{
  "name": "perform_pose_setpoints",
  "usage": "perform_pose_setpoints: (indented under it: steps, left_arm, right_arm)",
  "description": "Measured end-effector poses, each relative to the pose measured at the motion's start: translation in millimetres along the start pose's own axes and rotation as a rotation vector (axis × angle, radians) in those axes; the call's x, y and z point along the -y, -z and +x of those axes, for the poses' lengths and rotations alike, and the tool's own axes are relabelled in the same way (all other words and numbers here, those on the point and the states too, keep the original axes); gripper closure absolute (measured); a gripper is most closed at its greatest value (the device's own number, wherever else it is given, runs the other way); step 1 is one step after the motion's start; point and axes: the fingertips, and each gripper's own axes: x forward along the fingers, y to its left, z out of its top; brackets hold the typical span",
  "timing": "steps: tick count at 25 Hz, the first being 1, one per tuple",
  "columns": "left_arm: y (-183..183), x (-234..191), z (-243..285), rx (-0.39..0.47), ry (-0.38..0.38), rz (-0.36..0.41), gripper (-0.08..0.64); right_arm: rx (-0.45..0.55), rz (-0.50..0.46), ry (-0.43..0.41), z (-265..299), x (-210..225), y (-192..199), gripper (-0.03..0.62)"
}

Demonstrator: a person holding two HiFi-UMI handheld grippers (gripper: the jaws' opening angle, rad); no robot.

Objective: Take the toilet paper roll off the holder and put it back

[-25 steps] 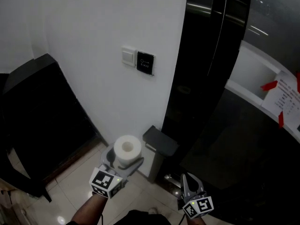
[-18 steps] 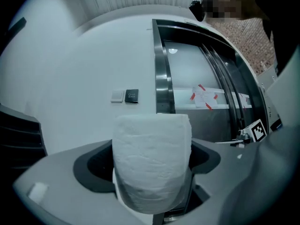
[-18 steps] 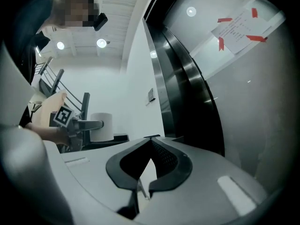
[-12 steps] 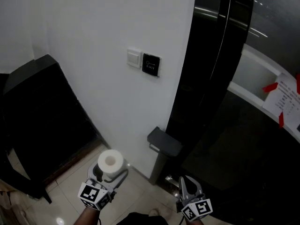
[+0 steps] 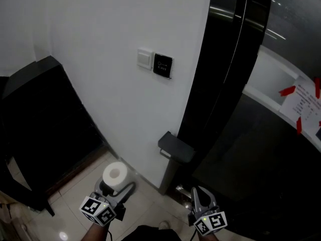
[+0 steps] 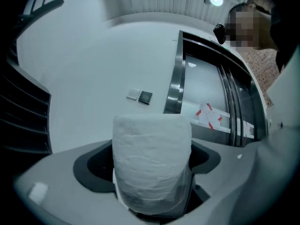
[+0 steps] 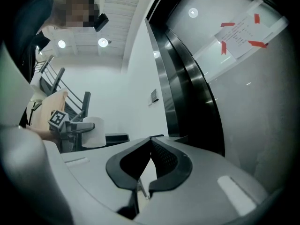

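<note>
the left gripper is clamped on the roll, which stands upright at the lower left of the head view, its core hole facing the camera. in the left gripper view the roll fills the middle, and its lower end sinks out of sight between the jaws. the jaws press its sides, but the roll covers the contact faces. the right gripper sits at the bottom centre-right. its own view shows the right gripper with tips brought together and nothing between them.

both forearms are cut off by the bottom edge of the head view. the holder, a dark grey bracket, juts out where the white wall meets the black door. its underside and any spindle cannot be made out. in the right gripper view only a thin dark slab of the holder shows, just beside the roll. the door's gloss swallows detail at the right of the frame. the print on the taped notice is too small to read. a black shape fills the left edge and is cut off there.

the roll is off the holder, well apart from it to the lower left. bare wall and pale floor tile lie between them. the right gripper hangs below the holder, near the door's foot. a white switch and a black panel sit higher on the wall.
</note>
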Motion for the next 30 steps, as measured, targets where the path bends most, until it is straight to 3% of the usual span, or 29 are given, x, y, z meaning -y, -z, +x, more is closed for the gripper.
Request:
perform_pose_setpoints:
  steps: [7, 21, 30]
  left_arm:
    - [1.7, 6.9, 5.5, -0.004, 0.033, 0.01, 0.11]
    - [6.2, 17.2, 18.6, -0.029, 0.057, -0.063, 0.109]
    - [27.4, 56.4, 52.2, -0.048, 0.221, -0.193, 0.109]
  right_arm:
    - [0.004, 0.007, 0.047, -14.7, 10.9, 0.2, 0.578]
    - [0.017, 0.013, 0.059, -19.8, 20.3, -0.1, 0.578]
    - [0.049, 0.039, 0.121, -42.0, 36.0, -3.6, 0.578]
